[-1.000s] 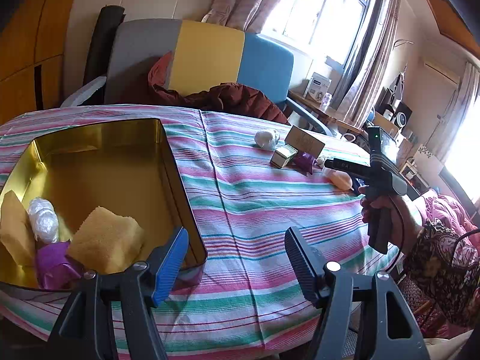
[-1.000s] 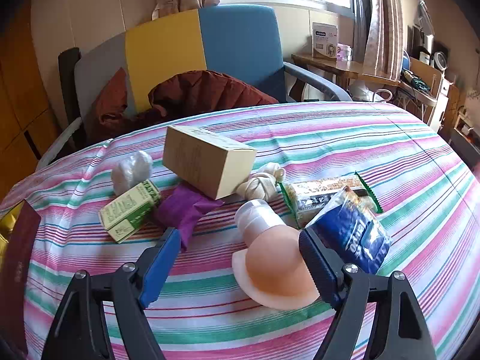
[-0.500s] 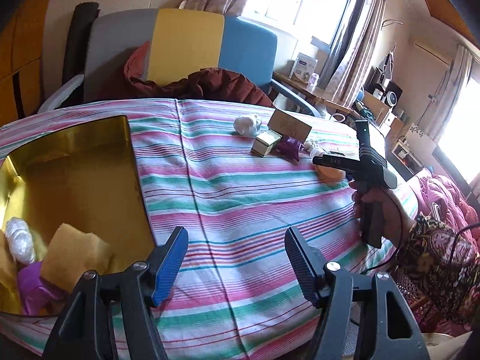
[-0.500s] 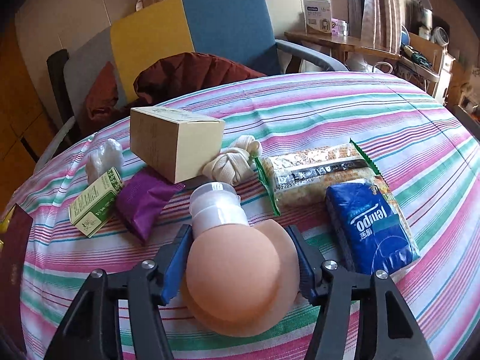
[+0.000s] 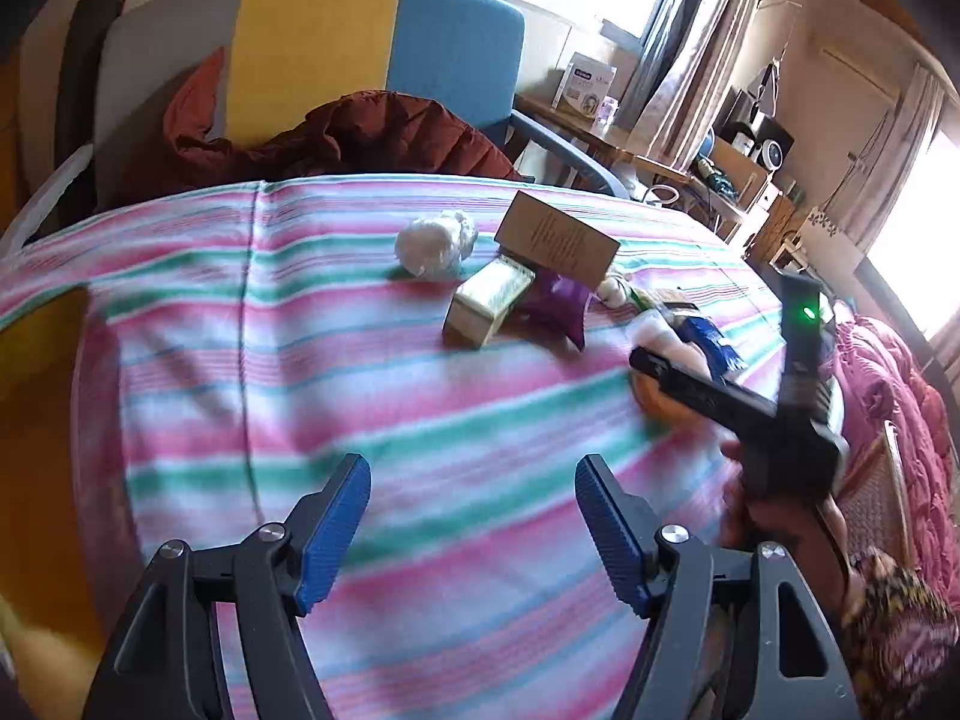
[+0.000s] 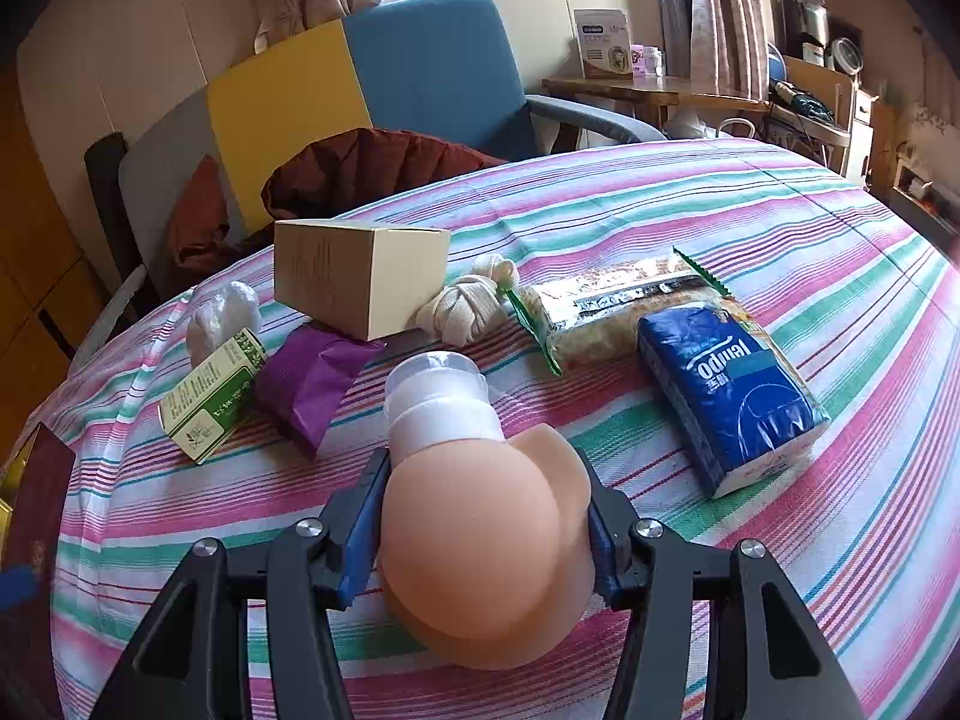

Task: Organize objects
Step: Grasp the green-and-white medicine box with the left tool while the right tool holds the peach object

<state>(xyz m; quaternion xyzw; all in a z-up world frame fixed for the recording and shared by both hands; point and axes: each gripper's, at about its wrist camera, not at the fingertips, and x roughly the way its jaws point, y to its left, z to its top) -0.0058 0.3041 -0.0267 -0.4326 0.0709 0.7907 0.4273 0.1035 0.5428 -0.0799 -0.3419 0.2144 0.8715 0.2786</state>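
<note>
My right gripper (image 6: 480, 480) has its blue pads against both sides of a peach-coloured rubber dome with a white neck (image 6: 474, 546), low over the striped tablecloth (image 6: 750, 228); its jaws are still closing. In the left wrist view that gripper (image 5: 708, 384) shows from the side, with a person's hand (image 5: 774, 516) on it. My left gripper (image 5: 470, 462) hangs over bare cloth with nothing between its jaws, which are opening. A tan box (image 6: 360, 276), green box (image 6: 210, 396), purple packet (image 6: 312, 378), knotted cloth (image 6: 468, 306), noodle packet (image 6: 612, 306) and blue tissue pack (image 6: 726, 390) lie beyond.
A gold tin (image 5: 36, 420) sits blurred at the table's left edge, and a dark red lid (image 6: 42, 540) lies by it. A white crumpled bag (image 5: 435, 243) rests near the green box. Behind the table stands a chair (image 5: 312, 54) with a brown jacket (image 5: 384, 132).
The right gripper came down around the peach dome and closed on it. The left gripper swung right, away from the gold tin, which has slid to the picture's left edge.
</note>
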